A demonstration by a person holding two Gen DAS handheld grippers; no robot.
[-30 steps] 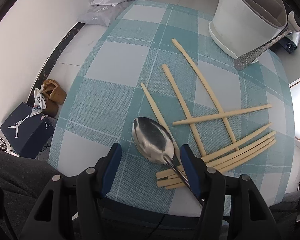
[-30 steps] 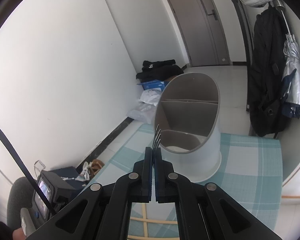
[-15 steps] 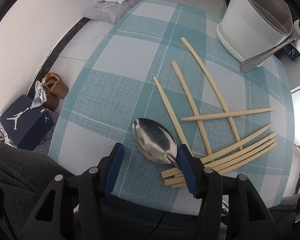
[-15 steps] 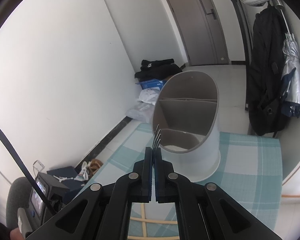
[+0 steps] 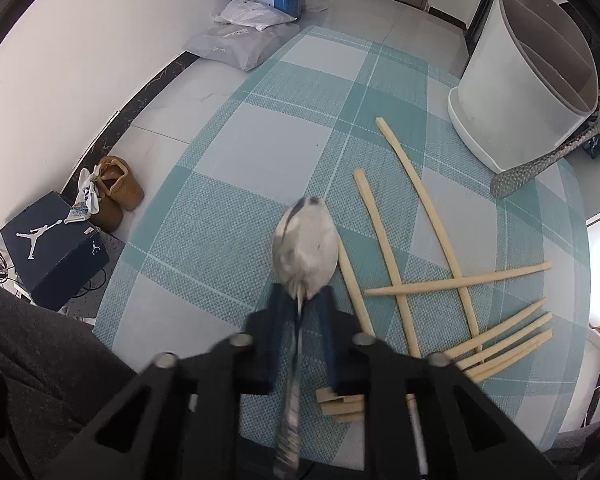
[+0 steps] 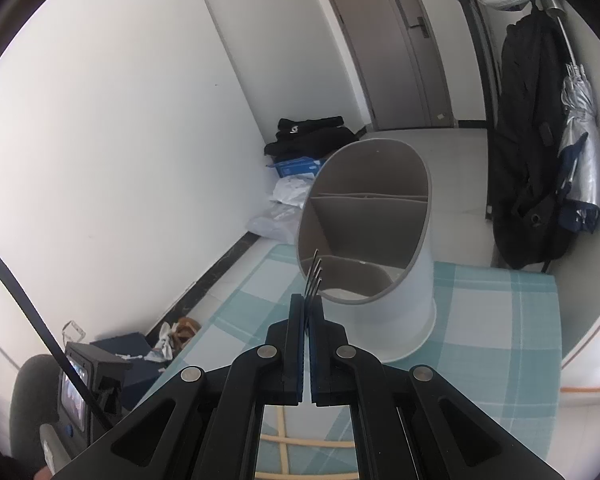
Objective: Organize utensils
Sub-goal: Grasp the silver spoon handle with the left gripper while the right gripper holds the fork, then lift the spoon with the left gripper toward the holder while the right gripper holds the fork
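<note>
Left tongs (image 5: 302, 300) are clamped on a spoon (image 5: 305, 252) by its neck, bowl sticking out front above the checked tablecloth (image 5: 240, 208), chopsticks (image 5: 440, 280) scattered just to the right. Right tongs (image 6: 307, 302) are pinched tight on a fork (image 6: 314, 276), tines at the near rim of the white holder (image 6: 384, 280)

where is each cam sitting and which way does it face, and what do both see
Left wrist: on the left gripper, looking down at the spoon it grips, chopsticks and table; a dark-clothed leg shows lower left.
Right wrist: on the right gripper, facing forward at the holder and door, fork clamped.
Shared: holder, table, chopsticks.
</note>
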